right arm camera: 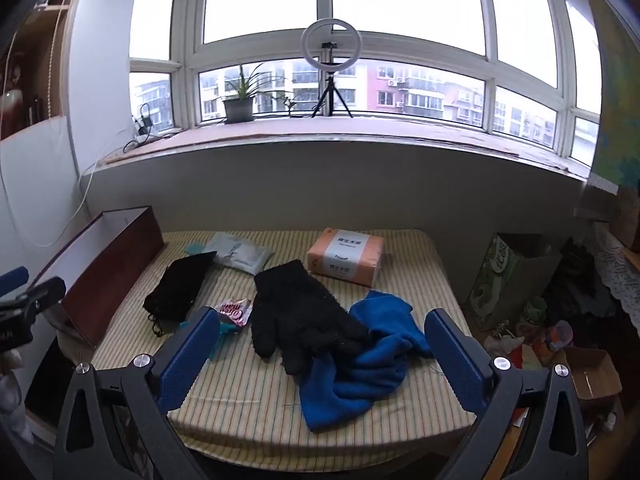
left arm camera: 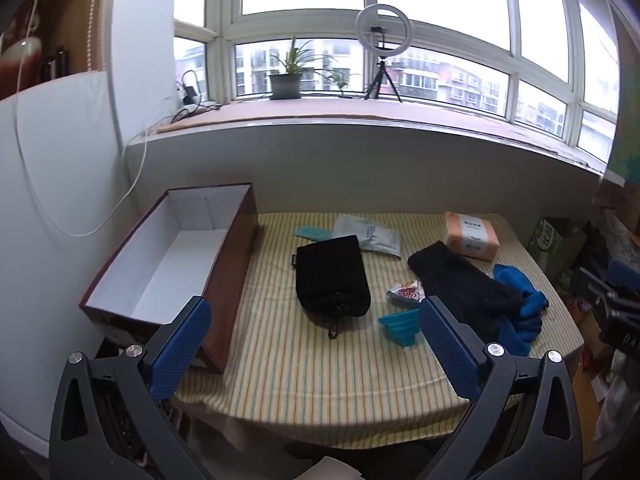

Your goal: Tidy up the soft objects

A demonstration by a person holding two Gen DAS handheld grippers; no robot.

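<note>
A striped table [left arm camera: 304, 380] holds an open dark-red box [left arm camera: 168, 256] with a white inside at the left. On the cloth lie a black drawstring pouch [left arm camera: 332, 276], a black glove [right arm camera: 300, 312] overlapping a blue glove [right arm camera: 360, 364], an orange tissue pack [right arm camera: 346, 256], a pale packet [left arm camera: 370, 234], a snack wrapper [left arm camera: 406, 291] and a teal item [left arm camera: 400, 326]. My left gripper [left arm camera: 316, 344] is open and empty above the table's front edge. My right gripper [right arm camera: 320, 356] is open and empty, hovering near the two gloves.
A windowsill runs behind the table with a potted plant [left arm camera: 286, 76] and a ring light on a tripod [left arm camera: 382, 52]. A white cable hangs on the left wall. A green carton [right arm camera: 508, 276] and clutter stand on the floor at the right.
</note>
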